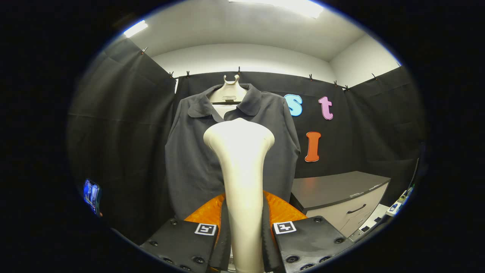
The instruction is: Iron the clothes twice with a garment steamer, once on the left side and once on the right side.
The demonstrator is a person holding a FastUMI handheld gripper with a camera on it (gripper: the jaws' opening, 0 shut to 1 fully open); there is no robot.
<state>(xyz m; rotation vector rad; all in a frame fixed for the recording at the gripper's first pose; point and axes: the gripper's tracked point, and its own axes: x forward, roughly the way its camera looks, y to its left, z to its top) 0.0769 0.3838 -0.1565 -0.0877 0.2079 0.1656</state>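
The steamer (pixel 240 178) stands upright right between the fingers, its pale handle rising to a flared head that sits in front of the shirt's chest, and the gripper (pixel 242 242) is clamped on that handle, both fingers pressed against its sides with only the handle's width between them. Just beyond it hangs the dark collared shirt (pixel 197 159) on a pale hanger (pixel 230 91) against the black cloth wall, front facing us, squarely ahead. My read: this is the approach, tool in hand, head lined up near the middle of the garment, and neither of the 2 passes looks started from here. Whether the head is touching the fabric, I cannot tell. The next move calls for shifting the head onto 1 side of the shirt front and drawing it along the cloth, keeping the grip firm and the head flat. Off to the side, beyond the shirt, sits a grey cabinet (pixel 341 189) with a drawer.
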